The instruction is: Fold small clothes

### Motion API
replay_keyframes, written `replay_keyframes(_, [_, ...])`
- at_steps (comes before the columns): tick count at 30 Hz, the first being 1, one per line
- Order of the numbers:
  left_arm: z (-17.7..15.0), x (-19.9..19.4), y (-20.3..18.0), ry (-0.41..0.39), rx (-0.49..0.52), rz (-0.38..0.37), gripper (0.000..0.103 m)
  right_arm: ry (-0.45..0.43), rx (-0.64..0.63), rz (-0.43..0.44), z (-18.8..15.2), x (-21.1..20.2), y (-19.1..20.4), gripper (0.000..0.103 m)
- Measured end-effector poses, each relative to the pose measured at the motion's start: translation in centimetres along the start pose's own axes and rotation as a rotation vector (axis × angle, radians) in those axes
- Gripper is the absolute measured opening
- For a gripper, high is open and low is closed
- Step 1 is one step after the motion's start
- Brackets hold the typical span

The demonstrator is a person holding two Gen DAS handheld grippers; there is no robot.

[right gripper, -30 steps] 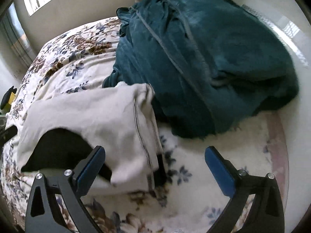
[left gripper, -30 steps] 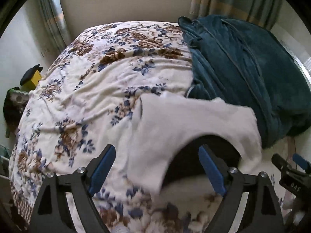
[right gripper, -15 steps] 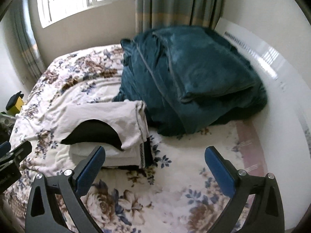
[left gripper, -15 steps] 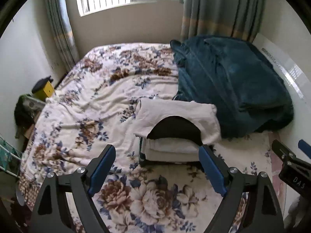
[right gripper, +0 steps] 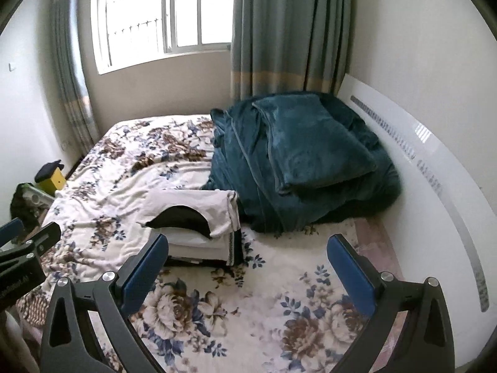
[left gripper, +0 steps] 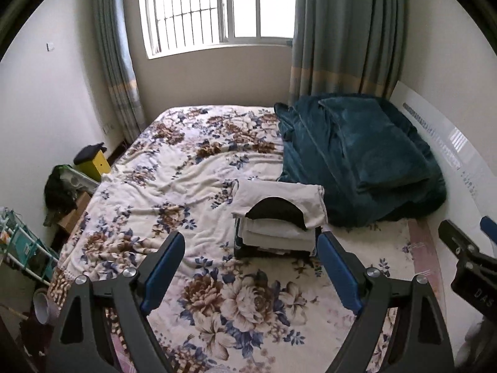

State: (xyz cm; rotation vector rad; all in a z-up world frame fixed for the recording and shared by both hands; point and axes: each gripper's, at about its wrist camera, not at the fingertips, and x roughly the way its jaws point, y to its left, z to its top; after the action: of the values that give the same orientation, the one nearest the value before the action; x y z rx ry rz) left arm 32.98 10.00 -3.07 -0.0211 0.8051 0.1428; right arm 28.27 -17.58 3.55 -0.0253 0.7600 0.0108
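Note:
A stack of folded small clothes (left gripper: 278, 214) lies on the floral bedspread (left gripper: 174, 199), mostly white pieces with a black lining showing at the top garment's neck. It also shows in the right wrist view (right gripper: 198, 220). My left gripper (left gripper: 250, 267) is open and empty, held back above the near part of the bed, apart from the stack. My right gripper (right gripper: 248, 264) is open and empty, also held back from the stack, to its right. The right gripper's body shows at the right edge of the left wrist view (left gripper: 469, 267).
A heaped dark teal blanket (left gripper: 357, 161) lies right behind the stack against the white headboard (right gripper: 435, 168). A yellow box (left gripper: 93, 161) and clutter stand on the floor left of the bed. Window and curtains are at the far wall.
Both grippers have pulled back and up from the stack, so the whole bed and room come into view. The top white garment now rests on the stack, released.

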Motion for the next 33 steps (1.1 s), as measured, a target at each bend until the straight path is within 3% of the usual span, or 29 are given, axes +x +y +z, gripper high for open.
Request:
replay_keyframes(6, [-1.5, -4.0, 0.3, -0.02, -0.014, -0.005, 0.087, -0.081, -0.021, 0.017, -0.5, -7.5, -0.2, 0.103])
replay_keyframes(12, [-2.5, -6.2, 0.4, -0.031, -0.024, -0.013, 0.087, -0.104, -0.032, 0.043, -1.5, -11.3, 0.2, 0.103])
replay_keyframes(14, [-2.7, -6.6, 0.5, -0.02, -0.03, -0.028, 0.091, -0.095, -0.034, 0.05, -1.7, -11.8, 0.2, 0.103])
replay_keyframes(15, [-2.7, -6.5, 0.6, -0.008, -0.032, -0.036, 0.101, -0.09, -0.032, 0.05, -1.9, -12.1, 0.1, 0.103])
replay_keyframes(16, [-2.9, -6.7, 0.6, -0.004, -0.032, -0.034, 0.103, -0.085, -0.035, 0.053, -2.0, -11.9, 0.1, 0.103])
replay_keyframes(22, [-3.0, -6.8, 0.4, 0.046, -0.019, 0.014, 0.103, -0.041, -0.037, 0.063, -1.5, -12.1, -0.1, 0.103])
replay_keyframes(33, [-2.5, -8.3, -0.1, 0.017, -0.024, 0.008, 0.103, -0.04, -0.051, 0.071, 0.0, -12.3, -0.4, 0.103])
